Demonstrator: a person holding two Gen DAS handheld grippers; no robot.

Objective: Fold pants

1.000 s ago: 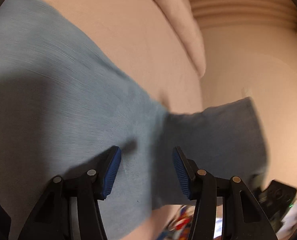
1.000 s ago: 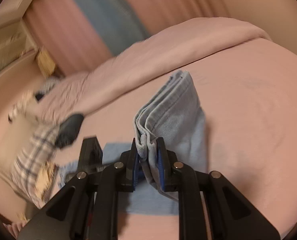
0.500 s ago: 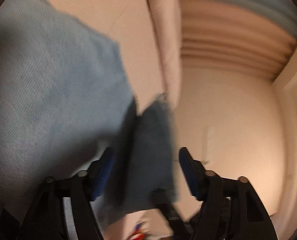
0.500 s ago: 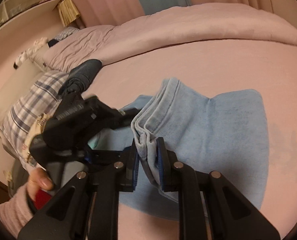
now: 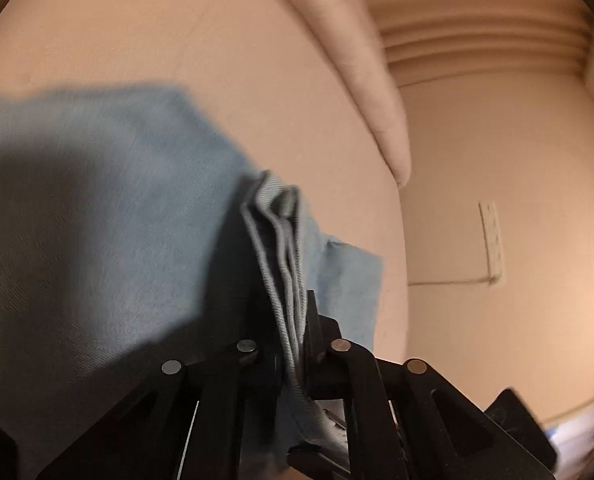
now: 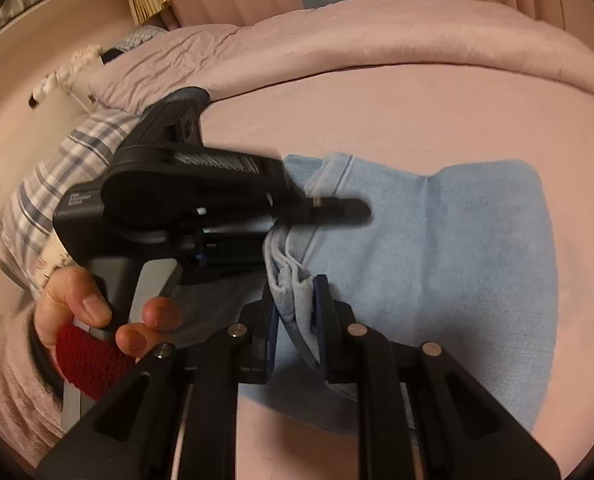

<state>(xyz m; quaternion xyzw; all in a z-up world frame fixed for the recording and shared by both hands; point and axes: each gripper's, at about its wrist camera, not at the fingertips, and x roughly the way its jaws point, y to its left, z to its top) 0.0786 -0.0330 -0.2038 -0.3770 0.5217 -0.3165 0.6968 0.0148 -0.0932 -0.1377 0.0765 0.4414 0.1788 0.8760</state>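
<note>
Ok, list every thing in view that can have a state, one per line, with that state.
Light blue fabric pants: partly folded on the bed, layered edge lifted.
Left black tongs: shut on the pants' layered edge.
Right black tongs: shut on the bunched pants hem.
Pink bed sheet: spread flat under the pants.
Pink duvet: pushed back in a rumpled roll.
Plaid pillow: lying at the bed's edge.

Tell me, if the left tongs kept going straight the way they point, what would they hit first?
Probably the pink bedsheet. The left tongs are shut on a bunched edge of the blue pants, which already fills the line directly ahead; beyond that fabric lies the sheet, though depth is hard to judge in this blurred view.
</note>
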